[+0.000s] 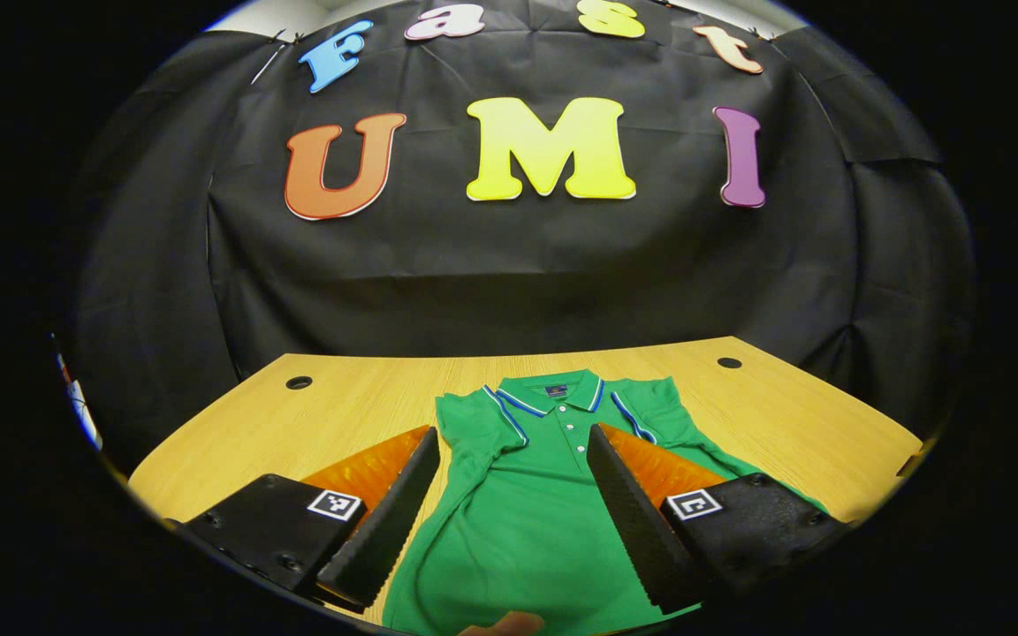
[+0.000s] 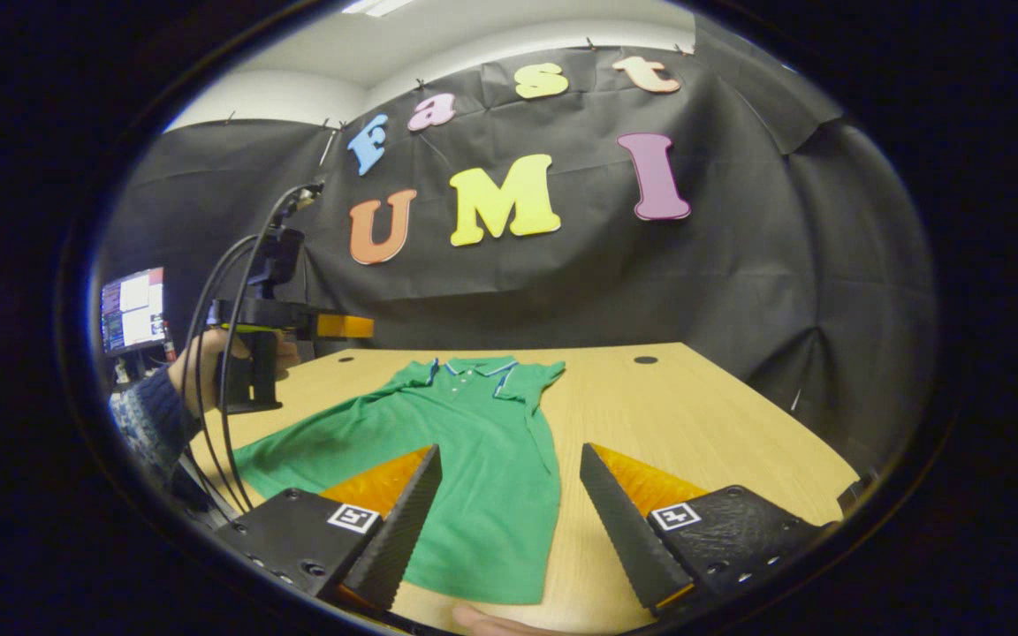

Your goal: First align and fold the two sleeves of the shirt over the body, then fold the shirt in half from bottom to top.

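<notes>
A green polo shirt (image 1: 527,512) lies flat on the wooden table (image 1: 368,406), collar at the far end and hem toward me. Both short sleeves, edged with blue and white trim, look turned in over the chest. My left gripper (image 1: 512,435) hangs open above the middle of the shirt with nothing between its fingers. In the right gripper view the shirt (image 2: 474,459) runs away from me, its lower left side spread wide. My right gripper (image 2: 509,450) is open above the hem's right part. The left gripper (image 2: 345,326) hovers at the far left, held by a hand (image 2: 200,362).
The table (image 2: 695,415) has bare wood to the right of the shirt and two round cable holes (image 1: 299,382) (image 1: 729,362) near its back edge. Black cables (image 2: 208,371) hang from the left gripper. A monitor (image 2: 132,309) stands beyond the table's left side.
</notes>
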The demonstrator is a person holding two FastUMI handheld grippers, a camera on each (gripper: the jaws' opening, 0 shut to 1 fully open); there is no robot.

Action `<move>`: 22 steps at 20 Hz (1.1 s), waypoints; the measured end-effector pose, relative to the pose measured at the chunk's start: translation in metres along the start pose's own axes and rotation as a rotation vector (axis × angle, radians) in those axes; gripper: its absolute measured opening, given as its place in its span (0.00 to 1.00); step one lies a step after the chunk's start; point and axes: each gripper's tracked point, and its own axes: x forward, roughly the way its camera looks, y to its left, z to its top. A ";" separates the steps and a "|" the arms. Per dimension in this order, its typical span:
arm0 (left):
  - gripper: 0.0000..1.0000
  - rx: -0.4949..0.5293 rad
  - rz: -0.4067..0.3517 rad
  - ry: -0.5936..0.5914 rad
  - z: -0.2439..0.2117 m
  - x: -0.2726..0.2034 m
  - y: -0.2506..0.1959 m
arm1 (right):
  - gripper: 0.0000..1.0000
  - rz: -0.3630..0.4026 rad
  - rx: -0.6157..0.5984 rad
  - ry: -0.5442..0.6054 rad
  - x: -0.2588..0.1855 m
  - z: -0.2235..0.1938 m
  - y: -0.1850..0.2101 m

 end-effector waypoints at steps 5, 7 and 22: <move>1.00 0.017 0.067 -0.040 -0.032 -0.073 0.012 | 0.96 -0.084 -0.024 0.001 -0.028 -0.014 -0.001; 1.00 0.002 0.096 -0.016 -0.055 -0.095 0.021 | 0.96 -0.111 -0.025 -0.004 -0.037 -0.023 0.000; 1.00 -0.120 0.097 0.104 -0.169 -0.146 0.058 | 0.94 -0.197 -0.091 0.084 -0.022 -0.070 0.020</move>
